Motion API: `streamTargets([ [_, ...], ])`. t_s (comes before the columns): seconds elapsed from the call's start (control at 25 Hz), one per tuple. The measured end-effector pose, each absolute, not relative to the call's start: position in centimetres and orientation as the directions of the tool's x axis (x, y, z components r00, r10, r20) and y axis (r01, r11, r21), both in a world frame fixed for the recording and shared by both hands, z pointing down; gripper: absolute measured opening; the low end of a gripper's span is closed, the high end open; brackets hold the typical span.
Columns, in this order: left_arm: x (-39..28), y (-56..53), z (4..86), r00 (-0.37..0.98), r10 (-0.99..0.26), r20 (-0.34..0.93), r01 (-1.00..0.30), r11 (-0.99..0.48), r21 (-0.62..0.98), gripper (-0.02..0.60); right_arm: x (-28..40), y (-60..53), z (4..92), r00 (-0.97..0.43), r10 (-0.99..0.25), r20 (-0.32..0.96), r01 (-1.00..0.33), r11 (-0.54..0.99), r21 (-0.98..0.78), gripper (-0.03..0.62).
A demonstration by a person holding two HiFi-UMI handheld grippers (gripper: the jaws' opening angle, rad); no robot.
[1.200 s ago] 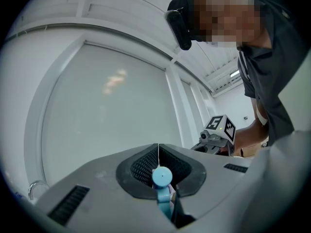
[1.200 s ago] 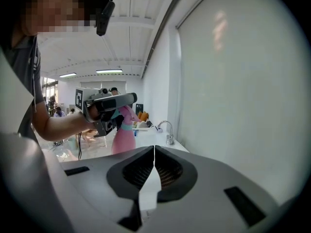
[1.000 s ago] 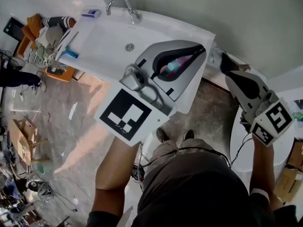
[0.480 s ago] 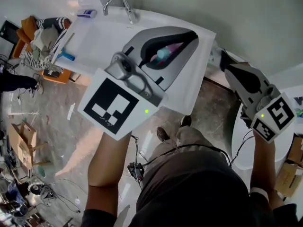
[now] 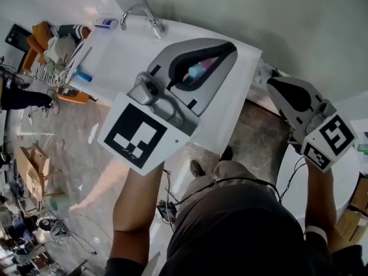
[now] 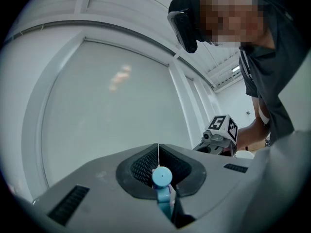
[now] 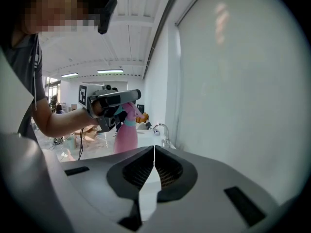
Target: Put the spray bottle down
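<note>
A grey wall point(image 5: 276, 22) and a patterned floor point(image 5: 75, 148) strewn with cables and boxes are seen from above, and a long white sink point(image 5: 123, 48) is set against the wall. The person's trousered legs point(image 5: 230, 223) are seen below, standing just beside the sink's near end. A pile of clothes point(image 5: 57, 42) is heaped on an orange seat left of the sink. The left gripper point(image 5: 227, 53) is held level above the sink, and its jaws are clenched on the head of the spray bottle point(image 5: 198, 71), whose round blue cap is seen wedged between the ribbed pads in the left gripper view. From the right gripper view the spray bottle's pink body is seen hanging upright beneath the left gripper, in the air over the sink; its bottom is hidden there. The right gripper point(image 7: 154, 154) is held well apart, off the sink's right end and tilted downward, with its jaws closed together on nothing. A curved chrome faucet point(image 5: 138, 13) is mounted at the far end of the sink. A blue-handled tool point(image 5: 83, 73) lies on the sink's left rim, and a small blue-and-white item point(image 5: 106, 23) rests near the faucet.
</note>
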State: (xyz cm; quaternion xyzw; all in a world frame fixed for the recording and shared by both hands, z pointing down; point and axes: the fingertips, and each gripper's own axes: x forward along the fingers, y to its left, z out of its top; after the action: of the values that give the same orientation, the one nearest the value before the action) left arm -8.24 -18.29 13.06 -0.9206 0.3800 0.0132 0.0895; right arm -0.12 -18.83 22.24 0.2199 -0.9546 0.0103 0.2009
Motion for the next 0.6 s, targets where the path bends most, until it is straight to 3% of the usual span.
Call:
streamTargets([
  [0.36, -4.4, -21.4, 13.8, 0.688, -0.723, -0.057, -0.723, -0.677, -0.134, 0.009, 2.1, -23.0, 22.6, -0.854, -0.382, 0.354, -0.394, 0.918, 0.040, 0.009],
  [0.6, -5.9, -23.1, 15.2, 0.682, -0.730, -0.037, -0.730, -0.677, -0.098, 0.009, 0.8, -24.8, 23.3, -0.852, -0.375, 0.364, -0.395, 0.918, 0.021, 0.009],
])
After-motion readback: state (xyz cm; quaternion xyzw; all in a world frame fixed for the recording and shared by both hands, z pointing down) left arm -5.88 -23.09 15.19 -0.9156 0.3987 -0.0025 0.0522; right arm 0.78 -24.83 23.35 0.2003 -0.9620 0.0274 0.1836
